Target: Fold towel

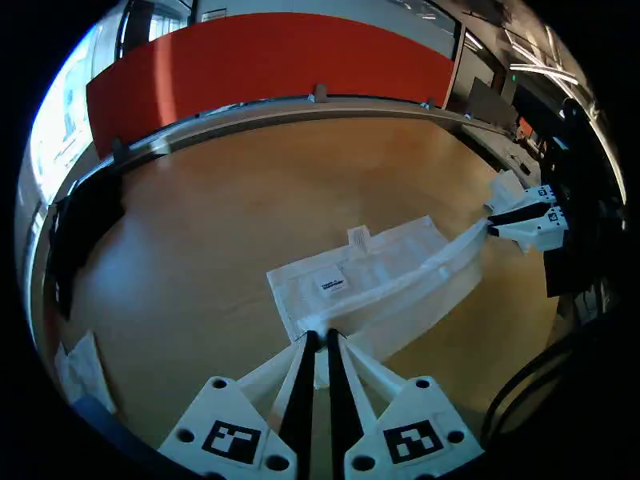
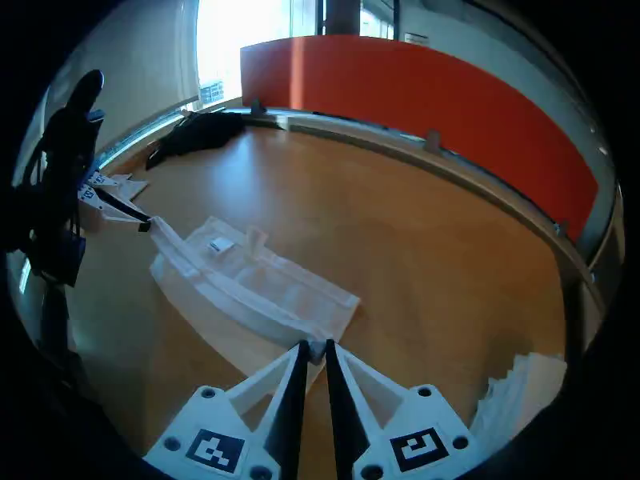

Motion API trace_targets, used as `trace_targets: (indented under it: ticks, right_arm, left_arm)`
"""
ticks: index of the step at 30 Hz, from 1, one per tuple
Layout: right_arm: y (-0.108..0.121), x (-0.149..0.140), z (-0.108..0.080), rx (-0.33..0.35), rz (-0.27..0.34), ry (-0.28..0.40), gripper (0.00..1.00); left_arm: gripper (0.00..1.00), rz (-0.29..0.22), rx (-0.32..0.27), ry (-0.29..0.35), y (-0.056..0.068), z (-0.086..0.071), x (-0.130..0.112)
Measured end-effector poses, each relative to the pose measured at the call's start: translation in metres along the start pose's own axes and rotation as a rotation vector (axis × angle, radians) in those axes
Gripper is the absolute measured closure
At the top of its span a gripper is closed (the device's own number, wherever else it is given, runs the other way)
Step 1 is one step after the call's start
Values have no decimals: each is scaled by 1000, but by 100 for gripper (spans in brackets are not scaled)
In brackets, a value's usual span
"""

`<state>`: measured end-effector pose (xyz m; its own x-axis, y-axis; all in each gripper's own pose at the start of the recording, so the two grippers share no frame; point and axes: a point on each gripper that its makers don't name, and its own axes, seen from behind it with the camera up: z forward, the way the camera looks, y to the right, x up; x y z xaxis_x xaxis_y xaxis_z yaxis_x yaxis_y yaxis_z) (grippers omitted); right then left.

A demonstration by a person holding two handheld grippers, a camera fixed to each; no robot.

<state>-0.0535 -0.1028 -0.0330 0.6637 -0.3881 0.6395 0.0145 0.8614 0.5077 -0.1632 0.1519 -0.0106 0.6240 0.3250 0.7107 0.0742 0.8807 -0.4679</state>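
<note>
A white towel [image 1: 376,276] lies half lifted on the wooden table, its near edge raised off the surface and its far half flat, with a label and a small loop showing. My left gripper [image 1: 318,342] is shut on one corner of the raised edge. My right gripper [image 2: 314,350] is shut on the other corner of the towel [image 2: 248,288]. In the left gripper view the right gripper [image 1: 492,226] pinches the far end of the taut edge. In the right gripper view the left gripper [image 2: 144,224] holds the opposite end.
The wooden table [image 1: 240,208] has a raised rim and a red partition [image 1: 280,64] behind it. A dark cloth [image 2: 196,128] lies near the rim. Stacked white towels [image 2: 520,392] sit at the right; another white cloth [image 1: 80,372] lies at the left. A person [image 2: 56,192] stands beside the table.
</note>
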Motion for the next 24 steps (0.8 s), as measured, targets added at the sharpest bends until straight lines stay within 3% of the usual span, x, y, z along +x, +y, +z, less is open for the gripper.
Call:
trace_targets:
  ticks: [15,24]
  right_arm:
    - [11,-10,34,-14,19,-50,83]
    - [20,-14,49,-40,42,-73,80]
  left_arm:
    - [89,50,33,-51,-13,36,-6]
    - [86,30,48,-60,-21,52,-8]
